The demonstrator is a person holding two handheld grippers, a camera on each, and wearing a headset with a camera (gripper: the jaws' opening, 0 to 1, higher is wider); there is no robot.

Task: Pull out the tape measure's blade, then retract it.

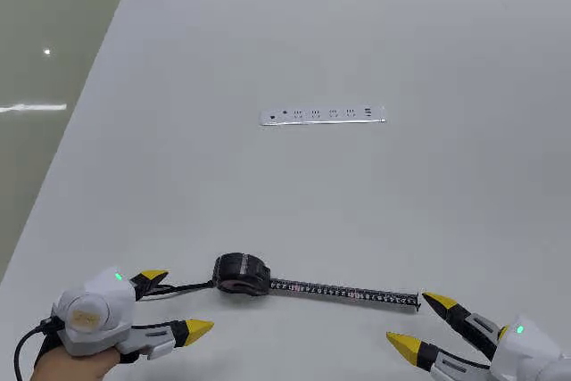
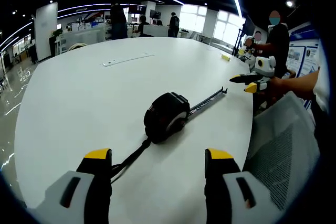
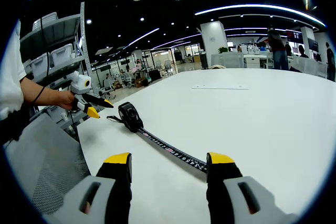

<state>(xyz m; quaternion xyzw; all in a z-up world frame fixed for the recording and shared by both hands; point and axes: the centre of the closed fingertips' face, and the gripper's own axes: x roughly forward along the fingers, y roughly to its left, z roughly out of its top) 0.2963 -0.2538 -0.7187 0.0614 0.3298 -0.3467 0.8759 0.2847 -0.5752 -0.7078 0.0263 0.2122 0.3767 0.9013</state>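
The left gripper (image 2: 159,156) has its jaws wide apart. The tape (image 2: 167,116) sits just ahead on the table (image 2: 79,93), its blade (image 2: 208,100) out.

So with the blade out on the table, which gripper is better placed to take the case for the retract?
Probably the left. The left gripper is open and faces the tape measure case straight ahead. The right gripper is open at the tip of the blade, the far end from the case.
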